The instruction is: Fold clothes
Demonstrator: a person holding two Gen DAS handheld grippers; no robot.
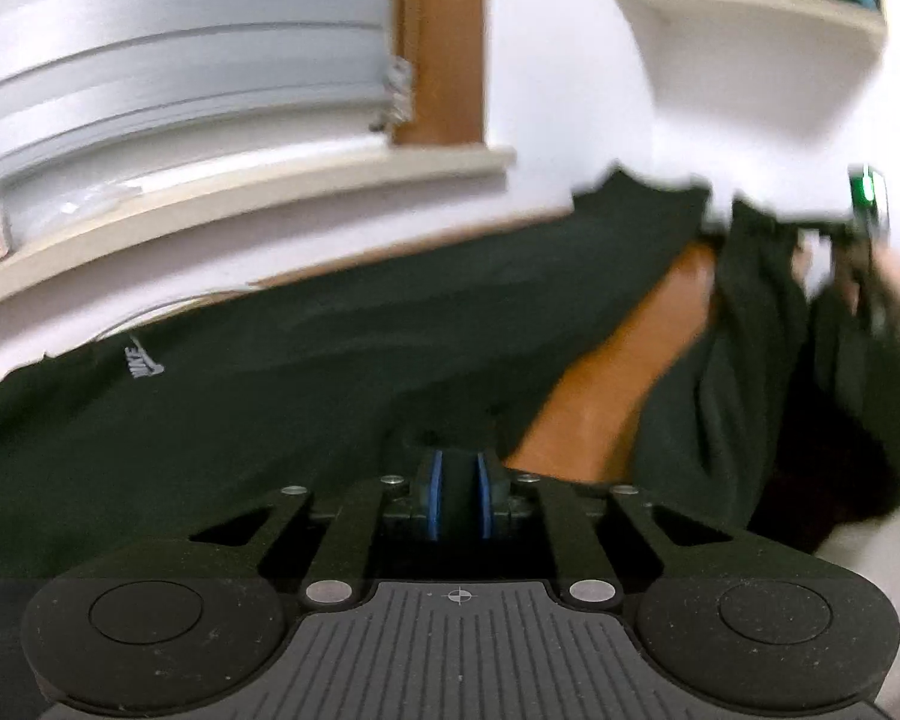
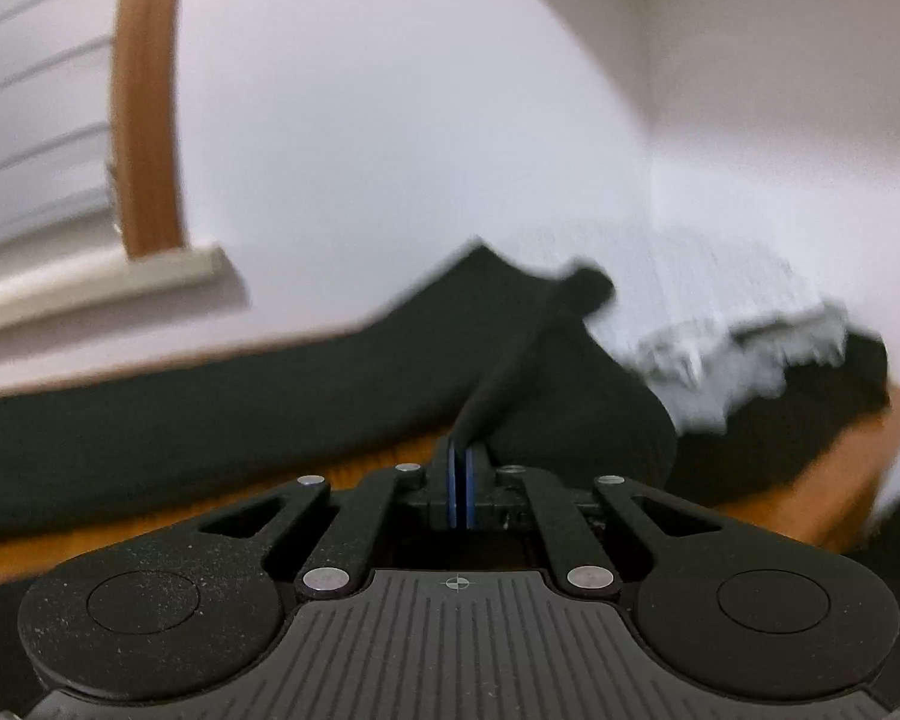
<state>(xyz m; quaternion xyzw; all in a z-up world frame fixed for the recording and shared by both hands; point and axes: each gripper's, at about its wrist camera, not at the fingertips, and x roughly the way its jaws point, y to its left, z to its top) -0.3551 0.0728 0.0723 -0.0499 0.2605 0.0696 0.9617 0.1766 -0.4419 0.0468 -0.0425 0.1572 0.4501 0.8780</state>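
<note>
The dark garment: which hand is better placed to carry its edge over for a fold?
Probably right: its tongs grip the garment lifted off the table. The left tongs pinch it low.

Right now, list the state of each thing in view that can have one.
Dark garment: spread over the wooden table, one end lifted and bunched.
Left claw: shut on the dark garment's fabric.
Right claw: shut on a fold of the dark garment.
White cloth: crumpled, lying on dark fabric.
</note>
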